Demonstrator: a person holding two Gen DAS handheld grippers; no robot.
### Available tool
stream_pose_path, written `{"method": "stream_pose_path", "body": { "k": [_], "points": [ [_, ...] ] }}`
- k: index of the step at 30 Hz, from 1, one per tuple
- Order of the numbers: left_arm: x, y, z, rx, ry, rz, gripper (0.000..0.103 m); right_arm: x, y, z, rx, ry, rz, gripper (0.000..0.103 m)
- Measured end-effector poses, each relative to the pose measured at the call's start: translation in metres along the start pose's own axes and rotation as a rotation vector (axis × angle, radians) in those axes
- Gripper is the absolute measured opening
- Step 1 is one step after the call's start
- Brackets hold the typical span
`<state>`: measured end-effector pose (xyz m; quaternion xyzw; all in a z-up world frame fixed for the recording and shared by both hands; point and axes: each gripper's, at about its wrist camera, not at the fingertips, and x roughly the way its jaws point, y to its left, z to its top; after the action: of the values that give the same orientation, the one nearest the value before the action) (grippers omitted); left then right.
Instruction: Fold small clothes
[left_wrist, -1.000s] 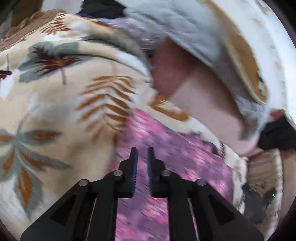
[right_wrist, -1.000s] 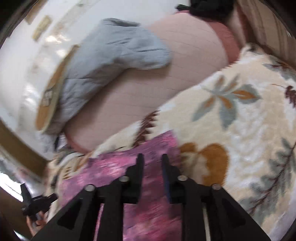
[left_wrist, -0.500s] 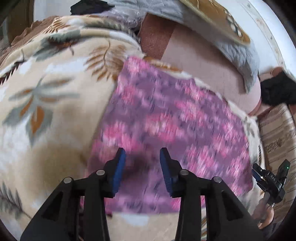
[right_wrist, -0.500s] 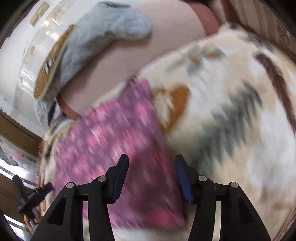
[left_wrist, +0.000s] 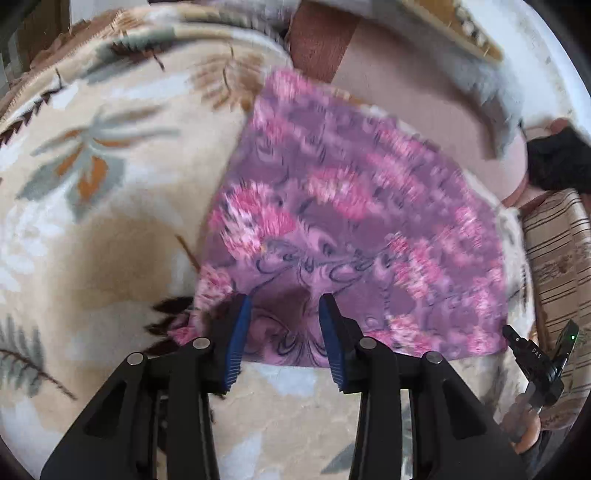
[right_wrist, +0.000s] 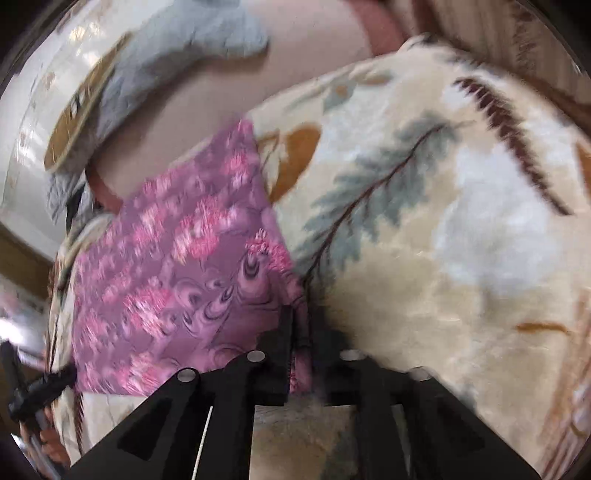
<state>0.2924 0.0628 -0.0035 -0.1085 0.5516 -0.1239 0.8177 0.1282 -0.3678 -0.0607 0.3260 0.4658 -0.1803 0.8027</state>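
Purple floral cloth (left_wrist: 351, 221) lies flat on the leaf-print blanket (left_wrist: 110, 221). Left tongs (left_wrist: 284, 306) released, blue pads (left_wrist: 236, 339) straddling the cloth's near-left edge, fabric between them but not pinched. Right tongs (right_wrist: 300, 332) closing on the near-right corner; a fold sits between the jaws, seemingly pinched, though blur hides the contact.
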Motion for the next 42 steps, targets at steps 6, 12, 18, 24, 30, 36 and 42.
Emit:
{"method": "stream_pose_path", "body": {
  "k": [6, 12, 18, 24, 30, 36, 42],
  "points": [
    [-0.007, 0.019, 0.003, -0.093, -0.036, -0.019, 0.041, -0.022, 0.034, -0.007, -0.062, -0.108, 0.116, 0.024],
    [0.013, 0.010, -0.011, 0.008, 0.008, 0.057, 0.040, 0.021, 0.050, -0.036, -0.144, -0.010, -0.016, 0.028],
    [-0.005, 0.010, 0.021, -0.052, -0.022, -0.073, 0.041, -0.002, 0.058, 0.004, -0.089, -0.079, 0.046, 0.031],
    [0.023, -0.008, 0.052, -0.024, -0.008, -0.023, 0.047, 0.017, 0.076, 0.044, -0.093, -0.131, 0.053, 0.032],
    [0.058, -0.026, 0.040, 0.072, -0.020, 0.113, 0.060, 0.072, 0.068, 0.031, -0.147, -0.067, -0.083, 0.051],
    [0.059, -0.026, 0.040, 0.082, -0.018, 0.126, 0.062, 0.043, 0.069, 0.033, -0.115, -0.138, -0.063, 0.053],
    [0.059, -0.026, 0.040, 0.073, -0.021, 0.156, 0.069, 0.064, 0.069, 0.013, -0.225, -0.048, -0.124, 0.062]
  ]
}}
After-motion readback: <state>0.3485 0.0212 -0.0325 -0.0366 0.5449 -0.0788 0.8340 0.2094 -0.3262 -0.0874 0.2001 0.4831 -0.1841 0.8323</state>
